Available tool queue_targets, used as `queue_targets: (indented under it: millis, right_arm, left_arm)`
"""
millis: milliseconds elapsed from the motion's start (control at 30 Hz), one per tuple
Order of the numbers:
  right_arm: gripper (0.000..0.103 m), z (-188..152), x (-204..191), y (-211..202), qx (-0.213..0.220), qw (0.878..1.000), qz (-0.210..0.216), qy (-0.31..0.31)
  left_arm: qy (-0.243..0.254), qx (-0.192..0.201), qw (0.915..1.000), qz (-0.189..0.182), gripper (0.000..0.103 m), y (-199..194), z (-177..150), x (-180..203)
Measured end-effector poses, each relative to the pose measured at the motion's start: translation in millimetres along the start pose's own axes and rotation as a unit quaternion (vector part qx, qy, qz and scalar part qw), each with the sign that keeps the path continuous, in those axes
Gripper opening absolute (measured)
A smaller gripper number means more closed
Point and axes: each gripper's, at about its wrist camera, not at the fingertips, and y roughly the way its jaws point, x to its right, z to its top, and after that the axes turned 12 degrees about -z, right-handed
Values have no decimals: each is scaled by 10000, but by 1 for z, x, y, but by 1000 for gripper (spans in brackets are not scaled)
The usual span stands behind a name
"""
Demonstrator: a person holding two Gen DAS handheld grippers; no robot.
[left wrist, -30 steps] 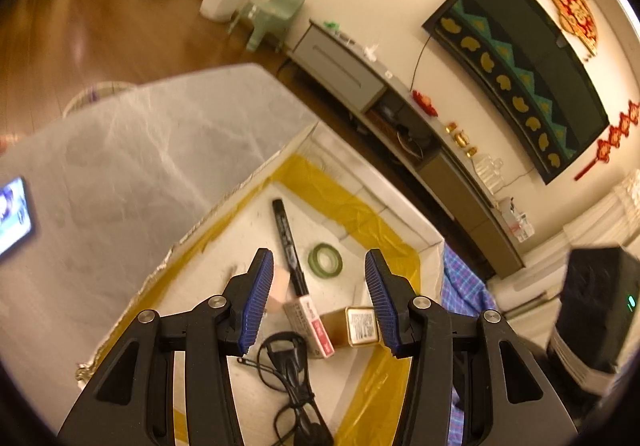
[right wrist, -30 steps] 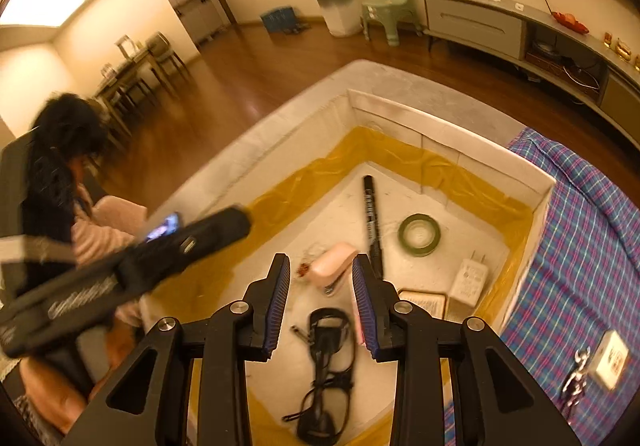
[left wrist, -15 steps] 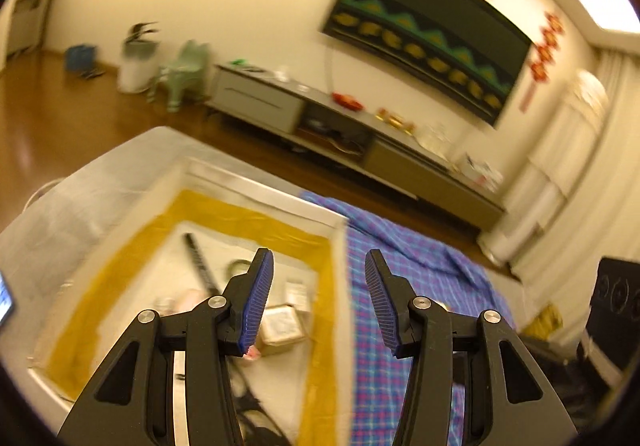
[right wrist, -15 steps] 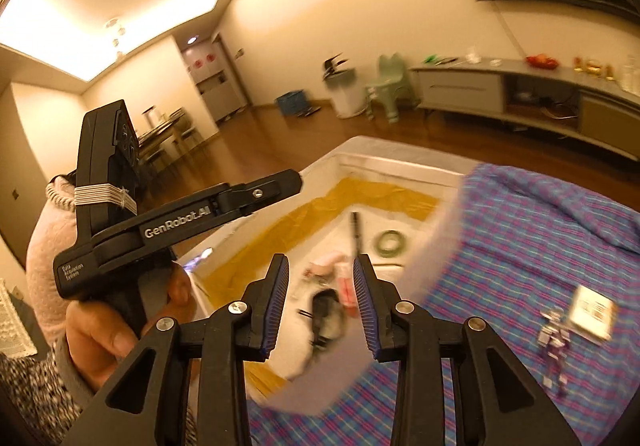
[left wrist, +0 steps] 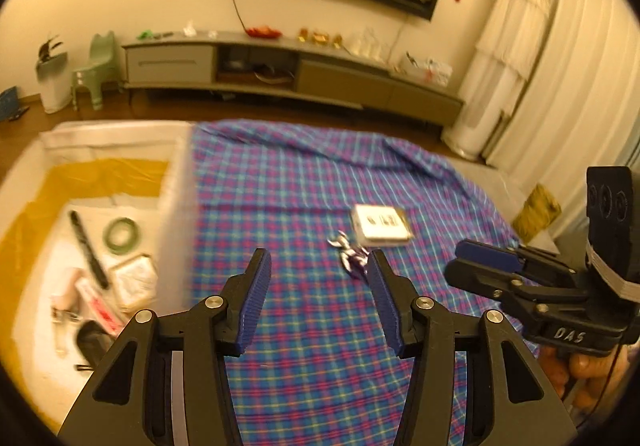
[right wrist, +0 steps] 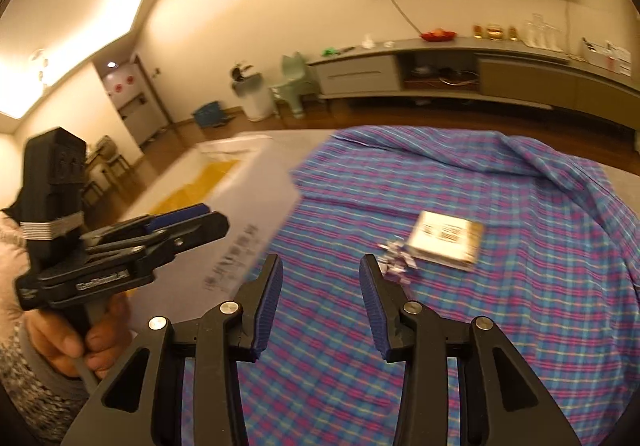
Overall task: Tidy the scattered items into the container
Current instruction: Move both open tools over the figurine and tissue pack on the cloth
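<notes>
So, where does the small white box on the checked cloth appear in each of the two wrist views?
Left wrist view: the small white box lies right of centre on the checked cloth, beyond the left gripper's right finger.
Right wrist view: the box lies right of centre, beyond the right gripper.
Shared landmark: the small purple and silver item lies just in front of the box, to its left.

surface: plaid cloth (left wrist: 320, 181) | on it: white box (left wrist: 381, 226), small purple toy (left wrist: 352, 256)
</notes>
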Motion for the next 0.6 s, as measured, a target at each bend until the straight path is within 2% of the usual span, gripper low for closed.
queue_targets:
  millis: [167,333,467,600]
  right_arm:
    - [50,-10,31,28,-216,9994,-269,-12]
    - [64,8,48,49,-369,9967,-641,-333]
    - [67,23,49,75,-639,9891,-870,-1003]
    - [73,31,44,101,-811,9719,-960,-1992]
  left_arm:
    - [-28,-380,9993,-52,53,46,-6,16]
    - [-126,-606,9981,69,53,85,-10,24]
    - [-256,-700,9971,154,53,106,-13,26]
    - [-348,-752,9963,214,54,113,-15,21]
